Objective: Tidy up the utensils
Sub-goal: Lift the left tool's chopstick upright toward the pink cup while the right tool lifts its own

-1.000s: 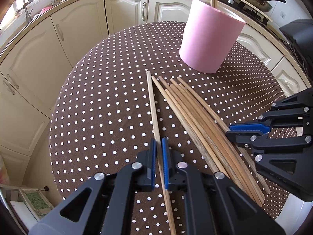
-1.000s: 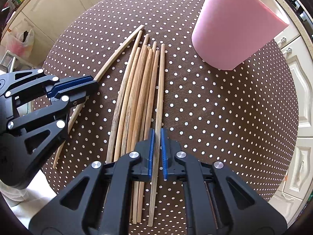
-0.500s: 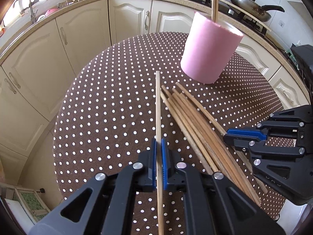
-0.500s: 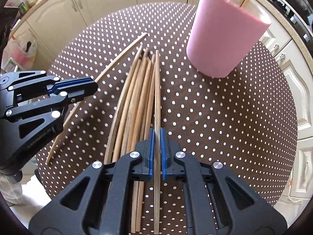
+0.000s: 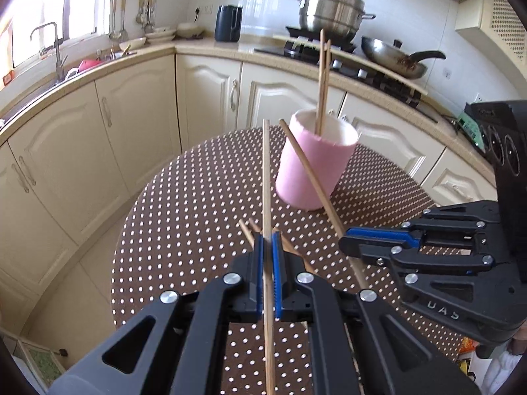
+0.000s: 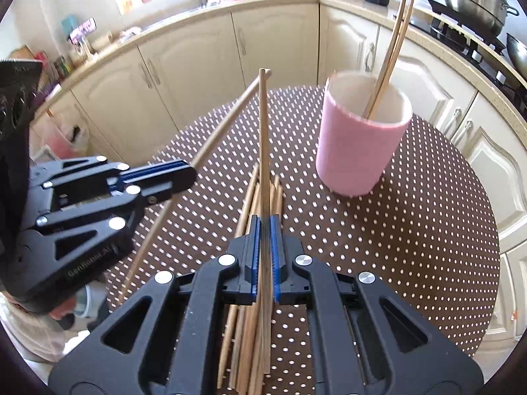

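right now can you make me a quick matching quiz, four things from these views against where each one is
Things:
1. left gripper
2. pink cup
3. chopstick pile
4. steel pot

Places or states:
A. on the stove
B. flat on the dotted tablecloth
C. shut on one chopstick
D. upright, two chopsticks inside

Pairs: 1-C, 2-D, 3-B, 4-A

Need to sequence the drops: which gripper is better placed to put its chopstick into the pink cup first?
Probably right: the right gripper holds its chopstick closer beside the pink cup than the left gripper.
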Demonstrator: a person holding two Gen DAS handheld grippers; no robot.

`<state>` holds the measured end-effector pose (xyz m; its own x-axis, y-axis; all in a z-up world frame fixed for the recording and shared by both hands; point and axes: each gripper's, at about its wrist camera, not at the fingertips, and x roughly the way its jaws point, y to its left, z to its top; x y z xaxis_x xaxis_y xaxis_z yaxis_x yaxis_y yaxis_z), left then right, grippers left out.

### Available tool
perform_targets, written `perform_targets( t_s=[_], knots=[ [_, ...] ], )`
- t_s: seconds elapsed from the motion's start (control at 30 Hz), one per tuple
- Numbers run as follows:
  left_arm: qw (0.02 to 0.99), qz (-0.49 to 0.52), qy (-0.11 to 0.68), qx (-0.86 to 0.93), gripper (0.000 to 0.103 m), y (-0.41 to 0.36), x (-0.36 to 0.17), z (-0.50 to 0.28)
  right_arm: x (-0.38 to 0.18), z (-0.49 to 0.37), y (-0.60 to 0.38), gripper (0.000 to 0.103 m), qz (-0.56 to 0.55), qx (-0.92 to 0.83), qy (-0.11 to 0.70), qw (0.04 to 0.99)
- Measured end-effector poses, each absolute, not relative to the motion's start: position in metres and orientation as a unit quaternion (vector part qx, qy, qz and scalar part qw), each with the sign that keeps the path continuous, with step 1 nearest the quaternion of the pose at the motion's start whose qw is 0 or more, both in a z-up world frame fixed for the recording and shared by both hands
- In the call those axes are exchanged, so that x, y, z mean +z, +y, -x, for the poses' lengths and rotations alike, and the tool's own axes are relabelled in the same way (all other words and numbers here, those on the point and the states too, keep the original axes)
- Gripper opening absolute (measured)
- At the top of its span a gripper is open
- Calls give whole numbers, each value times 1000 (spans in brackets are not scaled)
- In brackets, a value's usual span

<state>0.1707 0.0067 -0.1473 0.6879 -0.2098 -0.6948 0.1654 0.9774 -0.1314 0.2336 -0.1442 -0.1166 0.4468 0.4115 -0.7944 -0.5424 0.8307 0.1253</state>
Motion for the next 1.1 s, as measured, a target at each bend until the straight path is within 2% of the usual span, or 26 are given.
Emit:
perform_targets(
  t_s=[0.37, 0.73, 1.1],
  knots=[
    [937, 30, 321, -132, 5, -14, -109, -171, -66, -224, -168, 7, 13, 297, 377, 877],
    [956, 22, 247, -158, 5, -29, -72, -184, -39, -235, -182, 7, -16, 297, 320, 900],
    [970, 41, 161, -179, 5, -39, -41, -228, -2, -261, -201, 7, -57, 276, 247, 927]
  ],
)
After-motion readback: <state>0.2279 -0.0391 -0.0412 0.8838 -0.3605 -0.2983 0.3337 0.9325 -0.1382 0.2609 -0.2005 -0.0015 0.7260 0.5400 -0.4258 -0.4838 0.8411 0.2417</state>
